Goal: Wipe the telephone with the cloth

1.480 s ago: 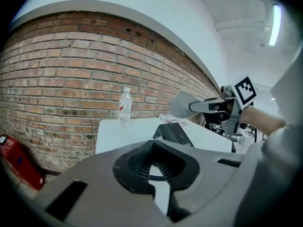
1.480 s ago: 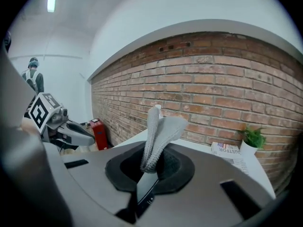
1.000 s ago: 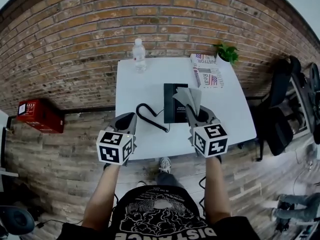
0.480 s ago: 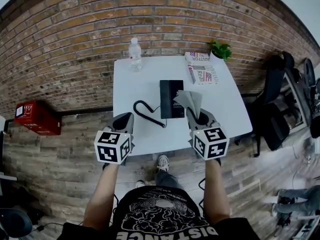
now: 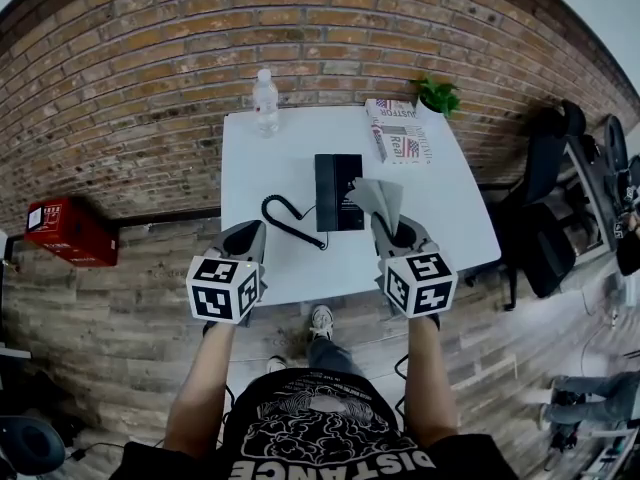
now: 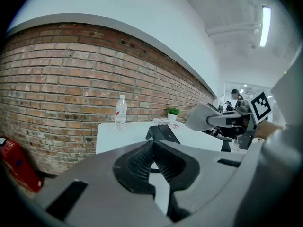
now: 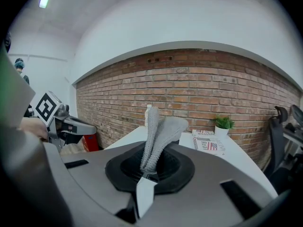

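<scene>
Grey cloth (image 5: 378, 198) upright in right tool (image 5: 395, 231)

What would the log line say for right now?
phase: wipe not started | right gripper: shut on grey knitted cloth | left gripper: shut, empty | black desk telephone: on white table, untouched

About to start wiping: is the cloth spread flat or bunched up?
Bunched up: the cloth stands in upright folds, pinched at its base in the right gripper.
</scene>
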### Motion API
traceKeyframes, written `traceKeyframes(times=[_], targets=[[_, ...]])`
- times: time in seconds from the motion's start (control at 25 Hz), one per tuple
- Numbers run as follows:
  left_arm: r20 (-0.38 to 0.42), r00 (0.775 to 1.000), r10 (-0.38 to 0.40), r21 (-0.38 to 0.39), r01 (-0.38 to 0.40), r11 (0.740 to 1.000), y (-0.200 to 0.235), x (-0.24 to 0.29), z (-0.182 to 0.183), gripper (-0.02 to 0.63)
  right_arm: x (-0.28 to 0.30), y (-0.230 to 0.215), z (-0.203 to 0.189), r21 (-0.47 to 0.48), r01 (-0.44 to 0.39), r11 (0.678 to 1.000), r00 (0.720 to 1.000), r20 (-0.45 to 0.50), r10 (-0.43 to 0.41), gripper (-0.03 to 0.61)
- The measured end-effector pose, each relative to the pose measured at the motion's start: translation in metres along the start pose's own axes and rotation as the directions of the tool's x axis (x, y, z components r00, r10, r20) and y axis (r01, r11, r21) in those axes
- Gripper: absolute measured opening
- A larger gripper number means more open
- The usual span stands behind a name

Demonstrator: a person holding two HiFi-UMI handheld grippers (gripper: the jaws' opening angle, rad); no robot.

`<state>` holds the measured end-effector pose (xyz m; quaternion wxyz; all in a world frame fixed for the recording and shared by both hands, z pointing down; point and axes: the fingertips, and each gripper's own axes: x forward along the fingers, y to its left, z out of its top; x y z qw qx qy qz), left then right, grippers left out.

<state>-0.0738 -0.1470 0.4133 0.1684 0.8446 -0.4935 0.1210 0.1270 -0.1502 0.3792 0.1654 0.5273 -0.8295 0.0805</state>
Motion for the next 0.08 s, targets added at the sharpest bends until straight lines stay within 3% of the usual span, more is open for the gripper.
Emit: traceKeyframes(times=[0.08], targets=[[-0.002, 1.000, -0.001, -0.002, 0.001, 1.000, -0.0002, 0.0003, -0.0014, 0.006, 0.0001, -0.0003, -0.0005, 0.004, -0.001, 1.000, 1.000, 0.002, 0.001, 0.012]])
